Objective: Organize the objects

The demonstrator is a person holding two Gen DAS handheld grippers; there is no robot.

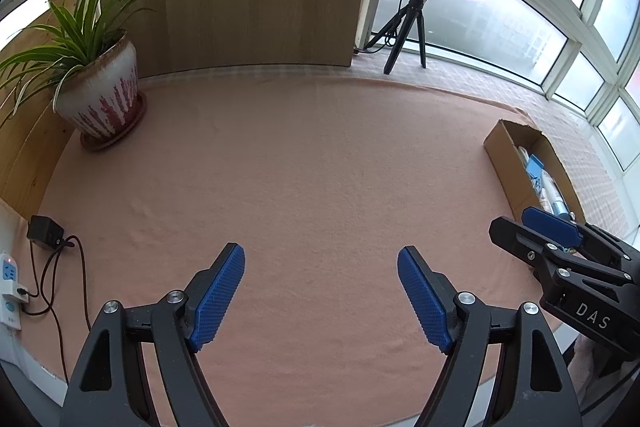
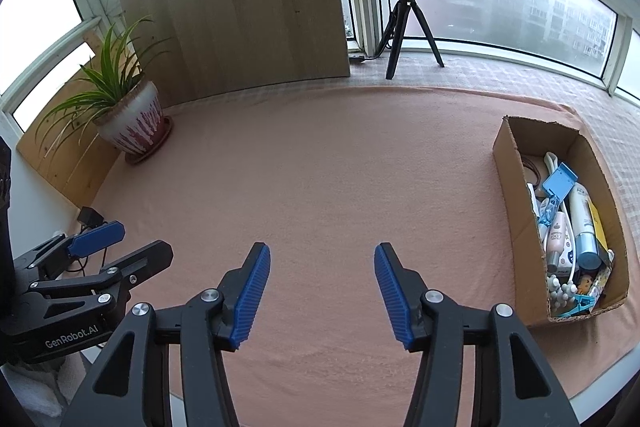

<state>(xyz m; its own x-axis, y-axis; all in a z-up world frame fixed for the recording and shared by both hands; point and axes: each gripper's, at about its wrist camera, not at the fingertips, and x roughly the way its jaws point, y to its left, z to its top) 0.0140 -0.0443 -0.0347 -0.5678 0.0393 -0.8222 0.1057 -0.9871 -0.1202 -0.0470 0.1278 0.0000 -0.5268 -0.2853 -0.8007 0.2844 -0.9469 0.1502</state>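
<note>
Both grippers, left gripper and right gripper, are hovering fingers apart, empty, over the bare tabletop; everything's sitting in the cardboard box at frame right, so work there.

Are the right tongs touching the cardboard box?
Apart. The right wrist view shows pink cloth between the right tongs and the cardboard box.

Both my wrist cams look steeply down, close over the pink cloth-covered tabletop. Shared: potted green spider plant at 10 o'clock, open brown cardboard box at 3.
</note>
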